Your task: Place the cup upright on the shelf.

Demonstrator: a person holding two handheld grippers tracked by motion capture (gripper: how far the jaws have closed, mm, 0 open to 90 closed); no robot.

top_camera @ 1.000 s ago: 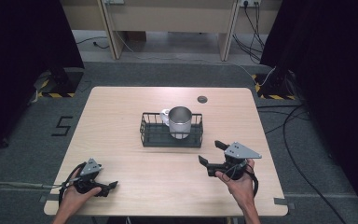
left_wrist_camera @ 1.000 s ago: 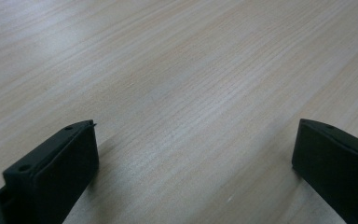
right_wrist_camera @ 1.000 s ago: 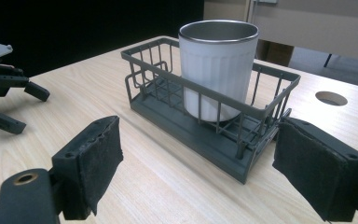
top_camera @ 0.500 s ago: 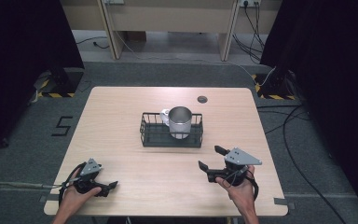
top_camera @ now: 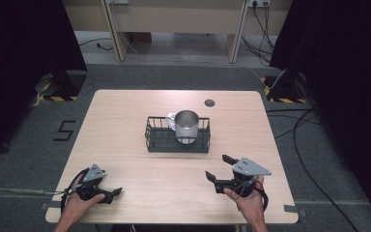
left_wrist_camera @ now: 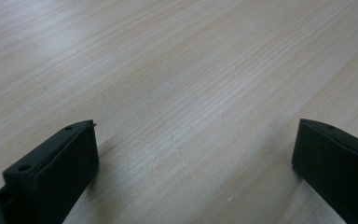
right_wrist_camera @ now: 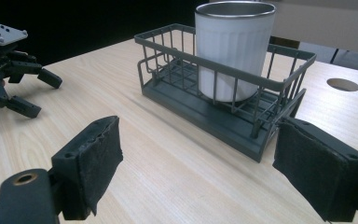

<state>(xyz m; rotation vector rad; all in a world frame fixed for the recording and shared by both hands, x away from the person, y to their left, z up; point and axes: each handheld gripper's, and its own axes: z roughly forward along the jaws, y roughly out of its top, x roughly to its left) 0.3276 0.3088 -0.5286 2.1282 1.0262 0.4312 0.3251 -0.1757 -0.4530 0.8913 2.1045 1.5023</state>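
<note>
A light wooden table [top_camera: 125,121] holds a dark wire basket [top_camera: 160,140] near its middle. A shiny metal mug [top_camera: 187,126] stands upright inside the basket, toward its right end, with its open mouth up and its handle [top_camera: 171,121] sticking out to the left. The basket's long side runs left to right across the table. A small round hole [top_camera: 209,102] sits in the tabletop behind the basket. The left gripper [top_camera: 110,194] rests low near the front left edge, jaws spread wide with nothing between them. The right gripper [top_camera: 218,166] is near the front right, jaws also wide apart and empty, aimed at the basket. Bare wood lies between it and the basket.
</note>
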